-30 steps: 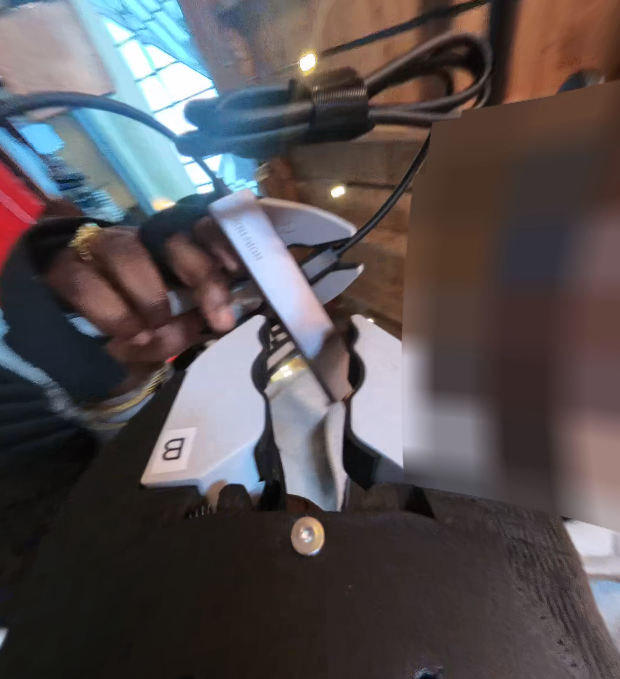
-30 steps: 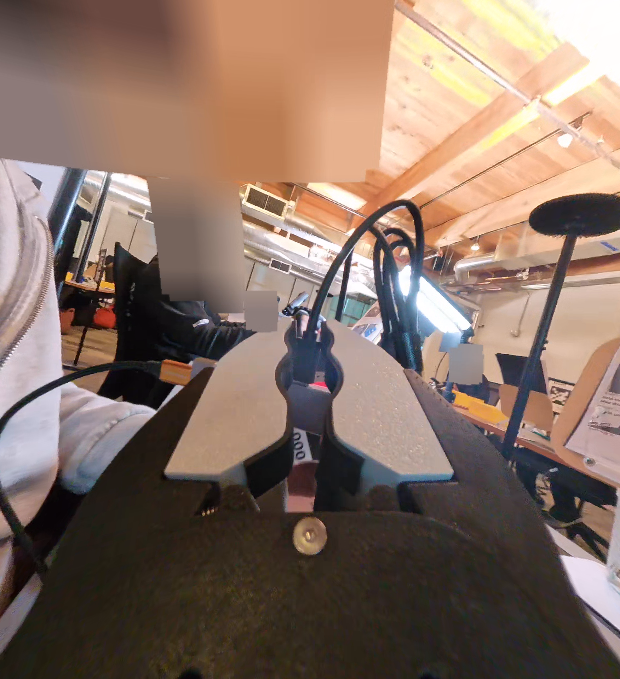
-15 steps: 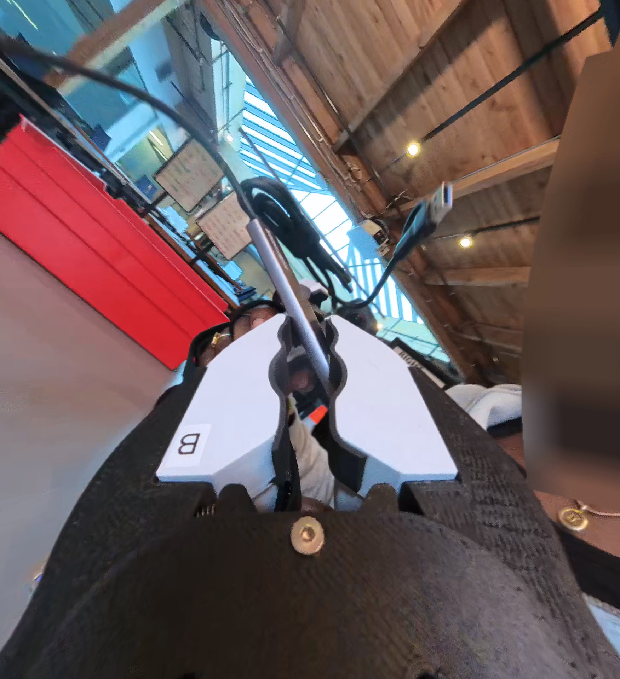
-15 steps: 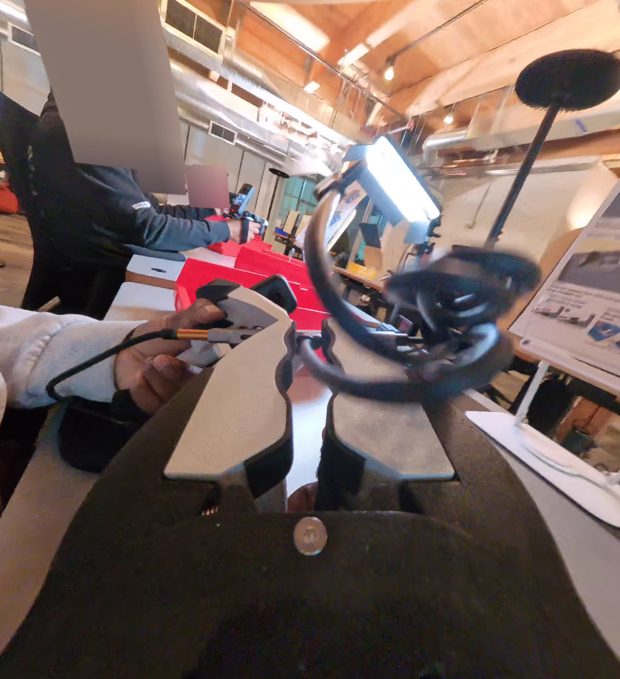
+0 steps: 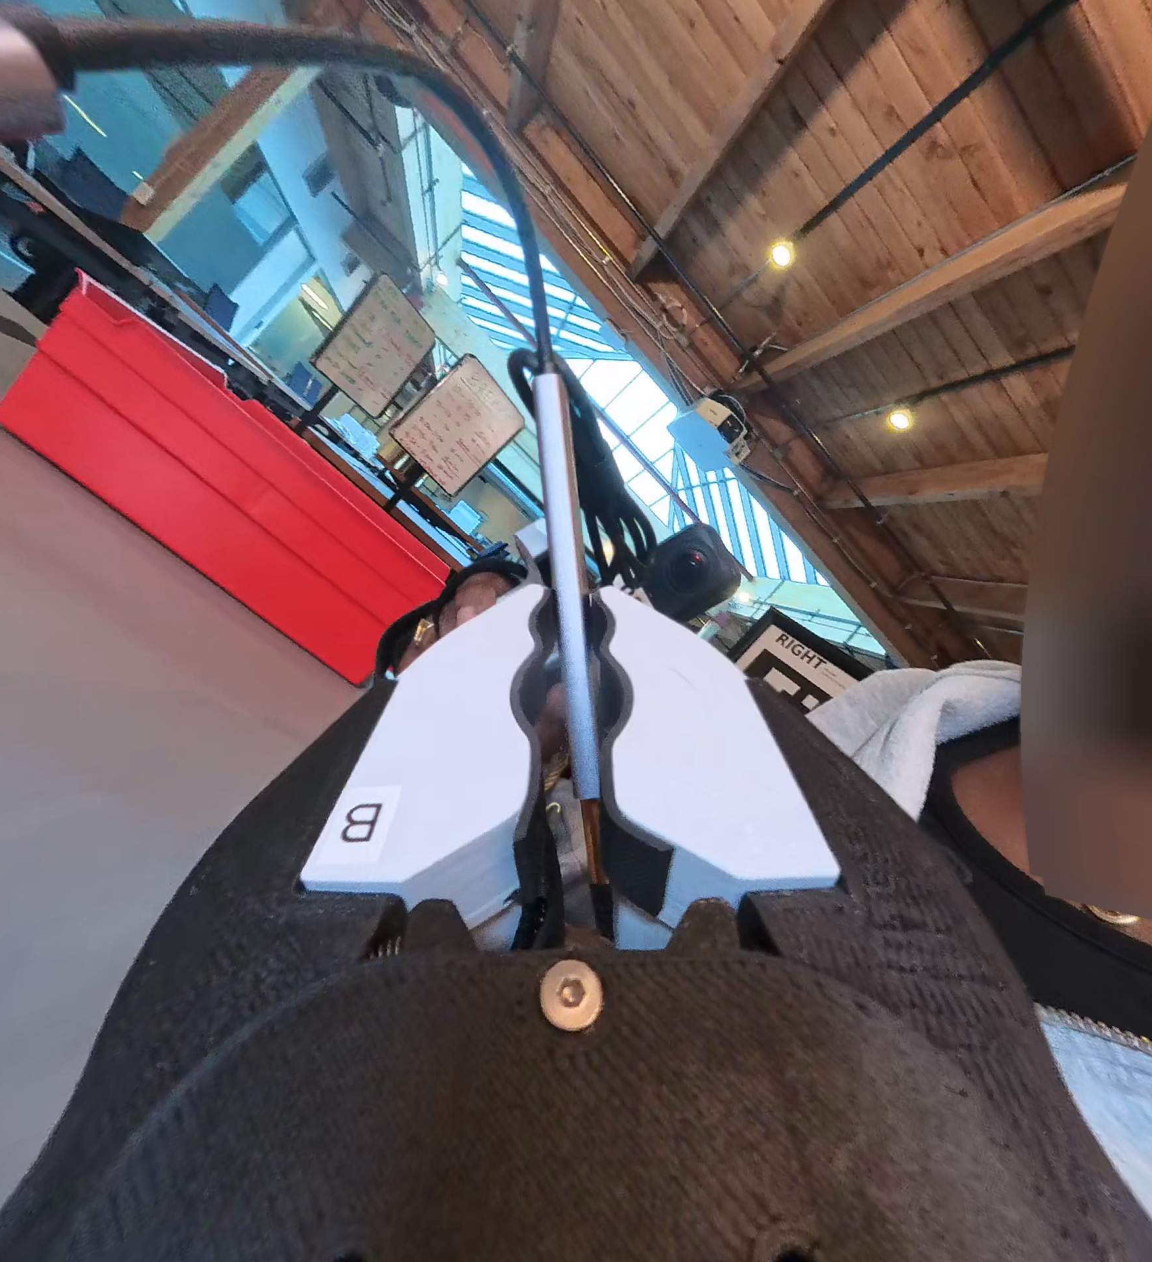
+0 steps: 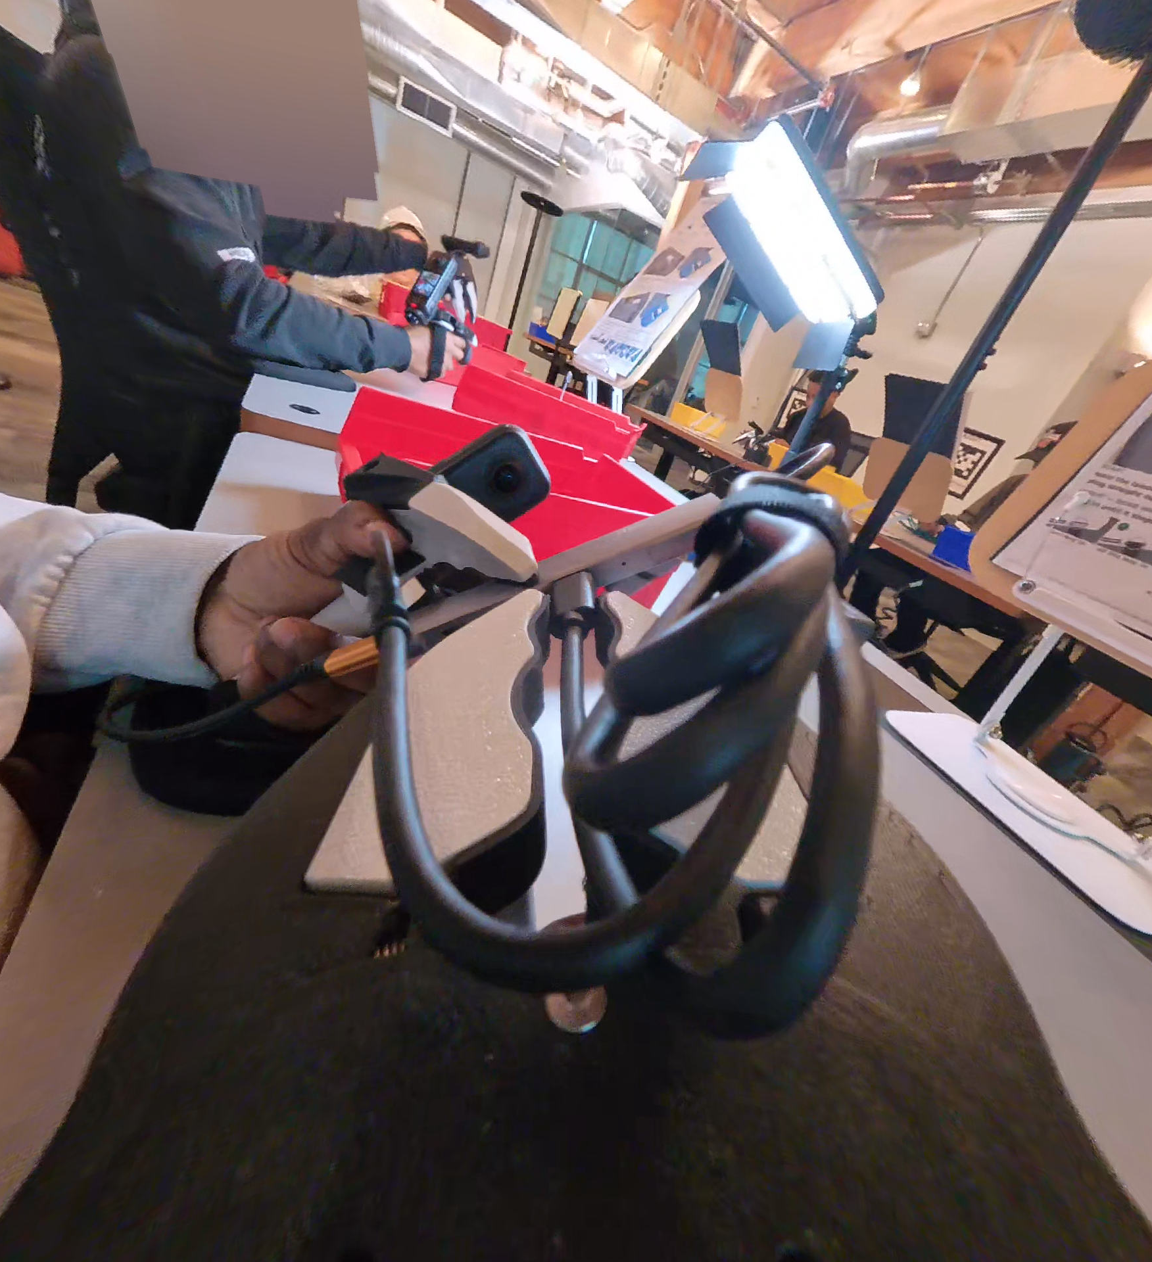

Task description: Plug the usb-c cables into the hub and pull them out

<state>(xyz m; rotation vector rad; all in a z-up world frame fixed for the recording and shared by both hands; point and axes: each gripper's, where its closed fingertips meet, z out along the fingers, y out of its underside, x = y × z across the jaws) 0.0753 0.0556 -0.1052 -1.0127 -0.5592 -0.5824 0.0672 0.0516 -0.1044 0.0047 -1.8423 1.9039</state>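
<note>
Left gripper (image 5: pixel 570 635) jaws clamped on rigid, slim, light hub (image 5: pixel 563 546) at frame centre; right gripper (image 6: pixel 570 614) jaws pinch stiff plug (image 6: pixel 573 593) of floppy coiled usb-c cable (image 6: pixel 730 751): grip plug, not cord.

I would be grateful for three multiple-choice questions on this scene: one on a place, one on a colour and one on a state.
1. Where is the silver hub?
A. lying flat on the table
B. clamped between the fingers of the left gripper
C. inside a bin

2. What colour are the stacked bins beyond the left gripper?
A. blue
B. red
C. green

3. How is the right gripper?
A. wide open and empty
B. shut on the hub
C. shut on the usb-c cable near its plug

Answers:
1 B: the hub stands edge-on between the left fingers.
2 B: both views show them red.
3 C: its fingers close around the black cable just below the plug.
</note>
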